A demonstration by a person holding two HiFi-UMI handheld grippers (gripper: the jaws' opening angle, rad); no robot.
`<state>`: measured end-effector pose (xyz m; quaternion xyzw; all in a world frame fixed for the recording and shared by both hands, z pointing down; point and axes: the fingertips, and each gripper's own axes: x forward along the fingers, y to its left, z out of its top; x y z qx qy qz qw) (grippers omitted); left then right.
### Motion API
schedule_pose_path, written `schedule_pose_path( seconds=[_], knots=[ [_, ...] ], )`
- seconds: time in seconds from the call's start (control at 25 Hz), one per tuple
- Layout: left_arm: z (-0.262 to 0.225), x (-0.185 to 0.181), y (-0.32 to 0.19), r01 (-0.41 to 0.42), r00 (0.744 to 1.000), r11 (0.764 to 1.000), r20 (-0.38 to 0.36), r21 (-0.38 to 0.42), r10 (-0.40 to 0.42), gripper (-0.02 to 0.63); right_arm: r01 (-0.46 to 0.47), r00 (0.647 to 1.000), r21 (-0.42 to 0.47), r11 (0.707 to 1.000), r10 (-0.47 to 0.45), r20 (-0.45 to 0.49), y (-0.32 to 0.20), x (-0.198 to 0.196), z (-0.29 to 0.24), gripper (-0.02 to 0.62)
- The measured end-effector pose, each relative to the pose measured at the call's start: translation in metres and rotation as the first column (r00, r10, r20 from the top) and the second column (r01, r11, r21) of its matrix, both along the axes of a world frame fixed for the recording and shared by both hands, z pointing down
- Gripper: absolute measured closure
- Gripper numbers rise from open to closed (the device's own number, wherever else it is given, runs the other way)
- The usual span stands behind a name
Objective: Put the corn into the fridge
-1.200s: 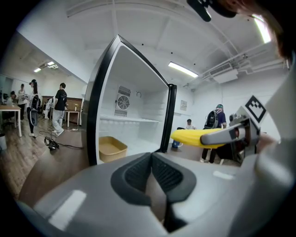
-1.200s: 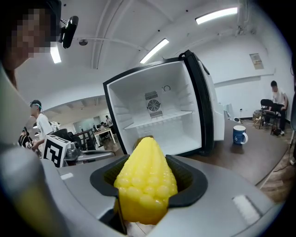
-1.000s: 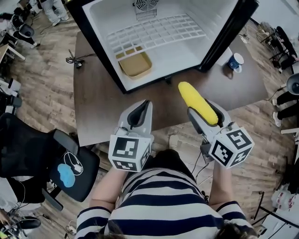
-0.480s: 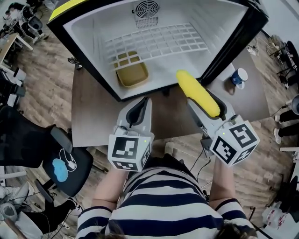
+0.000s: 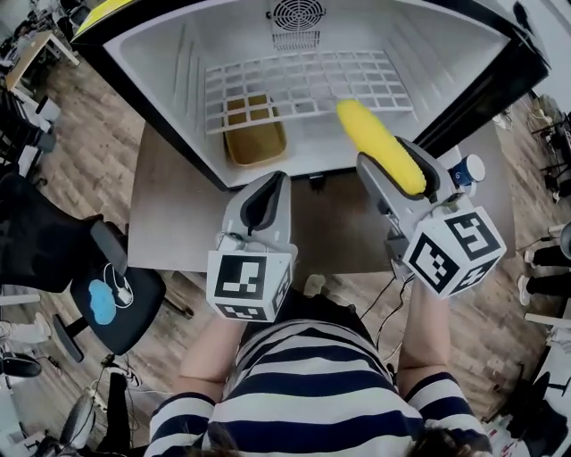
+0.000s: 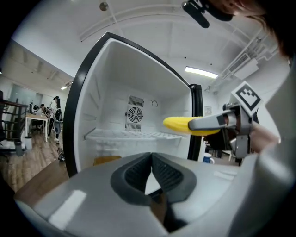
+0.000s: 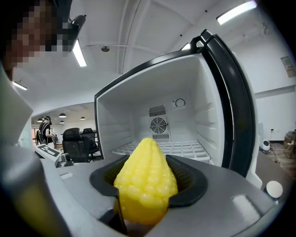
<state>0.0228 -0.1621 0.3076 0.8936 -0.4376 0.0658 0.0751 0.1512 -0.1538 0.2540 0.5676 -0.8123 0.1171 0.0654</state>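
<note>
Nearby, a person in a striped shirt holds two tools out over a brown table. On one side, the left gripper hangs above the table just short of the fridge's front edge. Its jaws are pressed together at the tips, with nothing between them. Beside it, the right gripper has its jaws clamped on the corn. They grip the thick end of the yellow cob, and the tapered tip juts forward well past the jaw tips.

Ahead of both pairs of jaws stands the fridge, a white-lined compartment in a dark frame, open toward the person. The cob's tip reaches into this opening, held in the air above the near right part of the white wire shelf. Ahead and slightly left of the left jaws, a tan tray lies below the shelf. Farthest ahead, a round fan grille sits on the back wall.

Right of the right jaws, beside the fridge frame, a blue-and-white mug stands on the table. Left of the left jaws, well apart, an office chair stands on the wooden floor.
</note>
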Motion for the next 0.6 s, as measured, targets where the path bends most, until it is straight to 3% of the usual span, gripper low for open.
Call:
schedule_pose_path(
  seconds=[0.6],
  knots=[
    [0.002,-0.011,-0.029,0.189,0.982,0.982,0.012,0.024,-0.189,0.606,0.096,0.986,0.087,0.992,-0.083,-0.145,-0.095,-0.008,-0.021,0.347]
  ],
)
